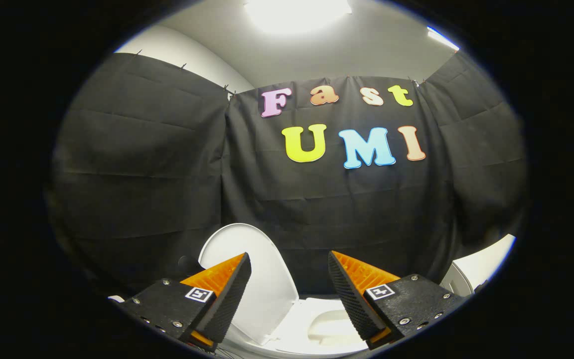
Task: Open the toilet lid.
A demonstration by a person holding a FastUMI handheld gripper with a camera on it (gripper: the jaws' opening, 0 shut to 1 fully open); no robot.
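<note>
The toilet lid (254,269) already stands raised against the booth wall behind the bowl (327,324), so the task seems essentially done, while the gripper (289,286) hangs with fingers apart, gripping nothing.

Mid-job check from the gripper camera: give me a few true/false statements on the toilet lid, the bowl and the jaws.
1. The toilet lid stands raised. True.
2. The jaws of the gripper are clamped on the lid. False: they stand apart, holding nothing.
3. The toilet bowl is uncovered beyond the jaws. True.
4. The lid lies flat over the bowl. False: it is up, against the black cloth wall.
</note>
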